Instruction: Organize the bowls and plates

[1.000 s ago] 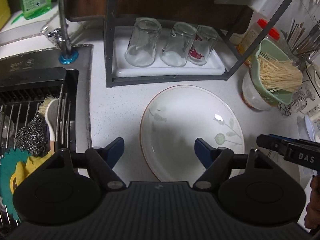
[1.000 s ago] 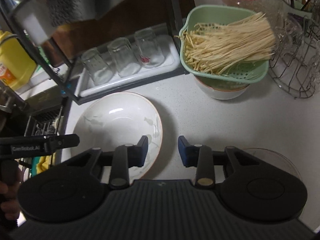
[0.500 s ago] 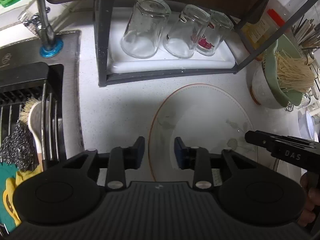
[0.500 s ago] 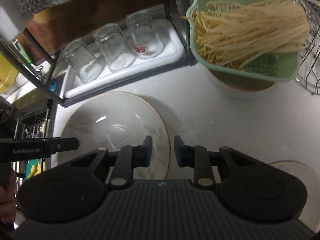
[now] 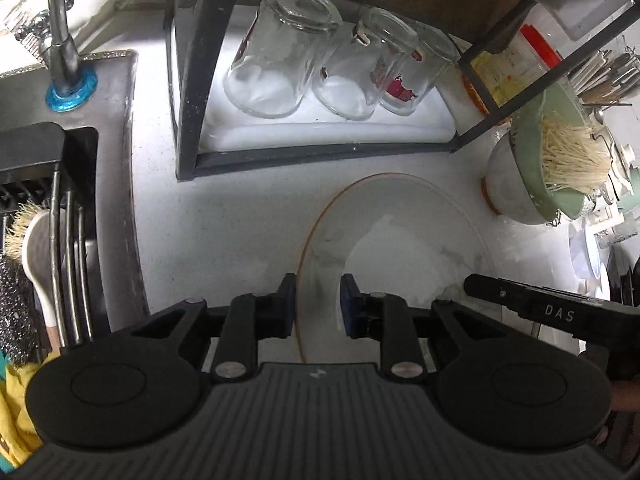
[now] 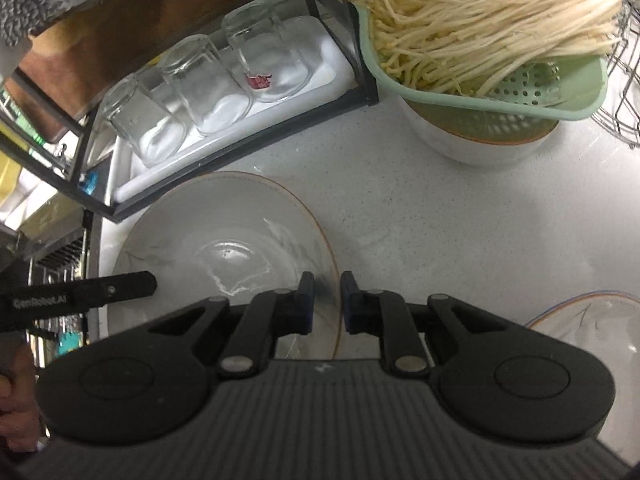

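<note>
A white plate (image 5: 400, 232) with an orange rim and a faint leaf print lies on the pale counter in front of the glass rack. My left gripper (image 5: 318, 304) straddles its left rim; the jaws are closing, the rim stands between them, and a gap still shows beside the right pad. In the right wrist view the same plate (image 6: 192, 232) has my right gripper (image 6: 326, 300) shut on its right rim. A second plate (image 6: 592, 320) with the same rim lies at the lower right, partly hidden by the gripper body.
Three upturned glasses (image 5: 280, 60) stand on a white tray in a black rack (image 5: 188, 120) just behind the plate. A green colander of sprouts (image 6: 480, 92) sits in a white bowl (image 6: 460, 140) to the right. The sink (image 5: 80, 200) with faucet and brush lies left.
Both grippers came down and forward onto the plate. The left jaws went from wide open to a narrow gap over the left rim. The right jaws closed on the right rim.
</note>
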Action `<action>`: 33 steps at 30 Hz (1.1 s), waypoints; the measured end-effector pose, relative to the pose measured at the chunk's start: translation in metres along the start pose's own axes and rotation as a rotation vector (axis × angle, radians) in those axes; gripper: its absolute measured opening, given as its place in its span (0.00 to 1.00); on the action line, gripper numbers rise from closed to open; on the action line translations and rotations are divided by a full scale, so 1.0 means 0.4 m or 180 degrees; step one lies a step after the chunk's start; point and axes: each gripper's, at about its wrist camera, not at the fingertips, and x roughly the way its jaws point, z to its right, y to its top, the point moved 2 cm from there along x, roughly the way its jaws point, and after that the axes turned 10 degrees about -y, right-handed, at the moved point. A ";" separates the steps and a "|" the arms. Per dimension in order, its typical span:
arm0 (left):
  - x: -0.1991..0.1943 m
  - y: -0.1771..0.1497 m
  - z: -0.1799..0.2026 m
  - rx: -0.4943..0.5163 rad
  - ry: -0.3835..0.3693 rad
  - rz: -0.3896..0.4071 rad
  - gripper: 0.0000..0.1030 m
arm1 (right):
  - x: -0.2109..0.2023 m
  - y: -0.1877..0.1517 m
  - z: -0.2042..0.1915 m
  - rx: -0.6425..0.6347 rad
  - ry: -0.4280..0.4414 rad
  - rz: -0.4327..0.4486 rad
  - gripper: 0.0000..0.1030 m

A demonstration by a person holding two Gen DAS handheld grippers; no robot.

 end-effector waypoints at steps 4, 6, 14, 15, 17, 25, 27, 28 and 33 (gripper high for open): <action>-0.009 0.001 -0.009 0.0004 -0.0018 -0.0011 0.26 | -0.001 -0.001 0.009 0.0162 0.0091 -0.0067 0.16; -0.011 0.004 -0.012 0.0014 -0.0032 -0.0040 0.26 | -0.006 -0.003 0.003 0.0152 0.0093 -0.0058 0.16; -0.077 -0.010 0.011 -0.0052 -0.0068 0.0151 0.26 | -0.049 -0.024 0.004 0.0130 0.0235 -0.0076 0.16; -0.085 -0.013 0.016 -0.0088 -0.0091 0.0169 0.26 | -0.059 -0.026 0.008 0.0136 0.0258 -0.0056 0.16; -0.101 -0.019 0.029 -0.0125 -0.0124 0.0210 0.26 | -0.080 -0.029 0.021 0.0176 0.0319 -0.0014 0.16; -0.137 -0.049 0.129 -0.0096 -0.0192 0.0287 0.26 | -0.171 -0.050 0.094 0.0272 0.0465 0.0218 0.16; -0.133 -0.057 0.157 -0.0088 -0.0246 0.0264 0.26 | -0.193 -0.059 0.118 0.0287 0.0452 0.0276 0.16; -0.129 -0.061 0.170 -0.0065 -0.0261 0.0251 0.26 | -0.203 -0.061 0.130 0.0303 0.0443 0.0298 0.16; -0.110 -0.092 0.240 0.0027 -0.0360 0.0176 0.26 | -0.243 -0.086 0.202 0.0399 0.0365 0.0396 0.16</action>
